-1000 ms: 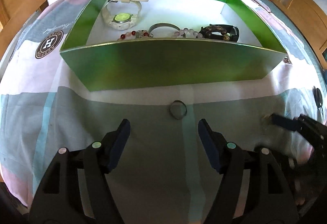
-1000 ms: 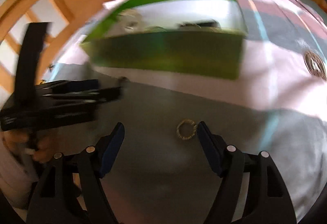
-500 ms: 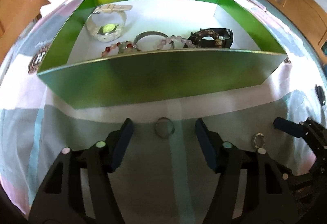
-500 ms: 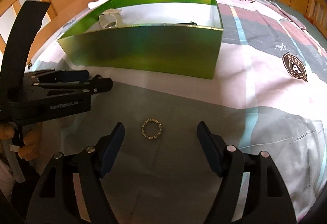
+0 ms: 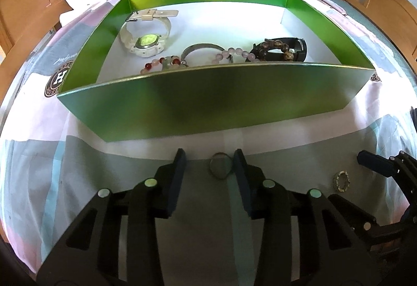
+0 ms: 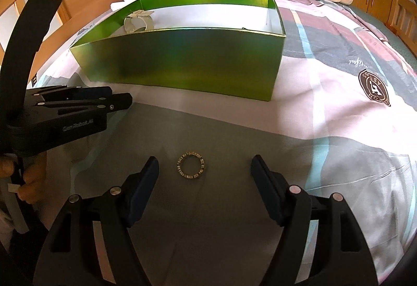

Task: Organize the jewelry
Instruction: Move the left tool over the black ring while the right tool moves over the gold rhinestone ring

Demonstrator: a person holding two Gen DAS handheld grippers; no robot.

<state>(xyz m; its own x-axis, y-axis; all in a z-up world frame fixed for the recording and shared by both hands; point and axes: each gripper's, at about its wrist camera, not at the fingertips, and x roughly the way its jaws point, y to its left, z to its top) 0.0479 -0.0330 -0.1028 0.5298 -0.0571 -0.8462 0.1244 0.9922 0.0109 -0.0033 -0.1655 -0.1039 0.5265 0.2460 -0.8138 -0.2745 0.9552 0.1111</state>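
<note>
The left tongs [image 5: 210, 166], half-narrowed, straddle a plain ring [image 5: 220, 169] on the bed [image 5: 78, 155]; close squarely (thin metal slips). The right tongs [image 6: 204, 174], released, bracket the studded ring [image 6: 191, 165].

The left tool [image 5: 210, 163] has narrowed its fingers around the plain ring [image 5: 219, 165], which now sits close between the pads, nearer the right one; the right tool [image 6: 204, 172] has steadied, wide apart, astride the studded ring [image 6: 191, 165], previously off-centre.
</note>
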